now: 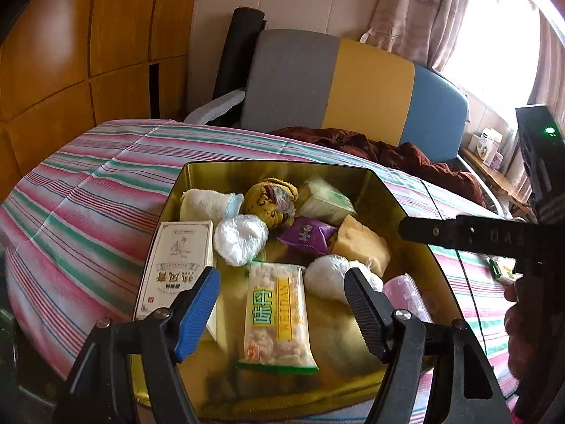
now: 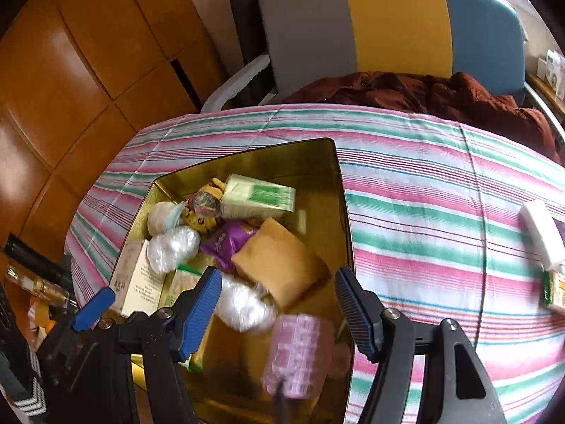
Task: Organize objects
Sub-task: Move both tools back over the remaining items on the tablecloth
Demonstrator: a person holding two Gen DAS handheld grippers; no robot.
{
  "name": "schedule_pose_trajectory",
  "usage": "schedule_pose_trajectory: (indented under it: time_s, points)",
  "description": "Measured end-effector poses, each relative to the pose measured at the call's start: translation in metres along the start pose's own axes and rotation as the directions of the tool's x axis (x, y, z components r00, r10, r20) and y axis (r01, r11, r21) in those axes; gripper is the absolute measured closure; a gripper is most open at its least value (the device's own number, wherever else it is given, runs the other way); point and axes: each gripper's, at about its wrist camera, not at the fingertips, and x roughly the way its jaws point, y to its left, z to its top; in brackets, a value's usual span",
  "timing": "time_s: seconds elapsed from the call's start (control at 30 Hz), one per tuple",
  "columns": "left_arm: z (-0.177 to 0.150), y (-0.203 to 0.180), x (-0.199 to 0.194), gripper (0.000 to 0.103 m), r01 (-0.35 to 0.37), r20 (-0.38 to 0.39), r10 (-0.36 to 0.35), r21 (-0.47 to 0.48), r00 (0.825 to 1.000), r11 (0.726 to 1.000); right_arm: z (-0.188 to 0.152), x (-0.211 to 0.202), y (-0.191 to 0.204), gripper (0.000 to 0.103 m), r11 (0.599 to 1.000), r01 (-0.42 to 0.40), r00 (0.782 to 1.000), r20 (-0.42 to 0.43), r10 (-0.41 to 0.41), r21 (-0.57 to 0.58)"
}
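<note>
A gold tin box (image 1: 197,173) (image 2: 339,190) stands on the striped cloth, filled with several items: a white carton (image 1: 176,265), a Weidan snack packet (image 1: 275,314), a purple sachet (image 1: 305,235), a tan bread pack (image 1: 360,243), white wrapped balls (image 1: 240,236) and a green carton (image 2: 257,198). A pink roll (image 2: 300,353), blurred, lies in the tin's near right corner under my right gripper (image 2: 279,314), which is open and empty. My left gripper (image 1: 280,312) is open above the snack packet. The right gripper's finger (image 1: 459,233) shows at the right of the left wrist view.
A white packet (image 2: 540,236) and a green-yellow packet (image 2: 556,289) lie on the cloth (image 2: 423,190) at the right. A chair with grey, yellow and blue back (image 1: 353,88) holds a brown garment (image 1: 406,155). Wooden cabinets (image 1: 70,53) stand at the left.
</note>
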Motion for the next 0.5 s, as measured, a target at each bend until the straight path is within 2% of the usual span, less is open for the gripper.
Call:
schedule_pose_trajectory:
  time_s: [0.07, 0.33, 0.5]
  points:
    - [-0.003, -0.002, -0.005, 0.027, -0.003, 0.004, 0.003, 0.008, 1.000, 1.000, -0.008, -0.007, -0.001, 0.021, 1.000, 0.027, 0.999, 0.029, -0.027, -0.012]
    - [-0.008, -0.014, -0.021, 0.017, -0.010, 0.030, 0.008, 0.050, 1.000, 0.999, -0.025, -0.037, -0.022, 0.016, 0.996, 0.086, 0.991, 0.099, -0.087, 0.008]
    - [-0.010, -0.025, -0.031, 0.016, 0.003, 0.044, -0.006, 0.080, 0.999, 0.997, -0.031, -0.052, -0.047, 0.001, 0.987, 0.156, 0.980, 0.120, -0.158, 0.022]
